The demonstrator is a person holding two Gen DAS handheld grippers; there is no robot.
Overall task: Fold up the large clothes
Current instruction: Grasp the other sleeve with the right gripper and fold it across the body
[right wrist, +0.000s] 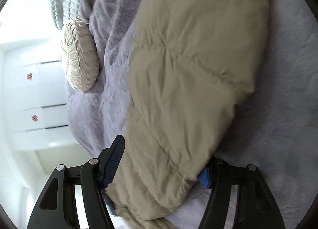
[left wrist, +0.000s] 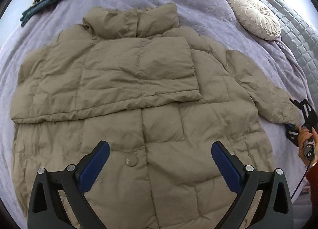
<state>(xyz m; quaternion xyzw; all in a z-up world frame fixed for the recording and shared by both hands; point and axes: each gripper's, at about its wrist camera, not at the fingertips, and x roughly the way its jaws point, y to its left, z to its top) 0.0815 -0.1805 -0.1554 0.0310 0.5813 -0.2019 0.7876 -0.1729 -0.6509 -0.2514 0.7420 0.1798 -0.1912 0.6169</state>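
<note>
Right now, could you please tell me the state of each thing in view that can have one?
Khaki quilted puffer jacket: spread flat on the lilac blanket, one sleeve folded across the chest.
Other sleeve: stretched sideways, cuff between the right gripper's fingers.
Left gripper: open, above the hem.
Right gripper: around the cuff; closure unclear.
Round pleated beige cushion: lying near the headboard.

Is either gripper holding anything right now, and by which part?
The right gripper grips the puffer jacket by its sleeve cuff. The left gripper is open, empty.

No legible text or labels.
</note>
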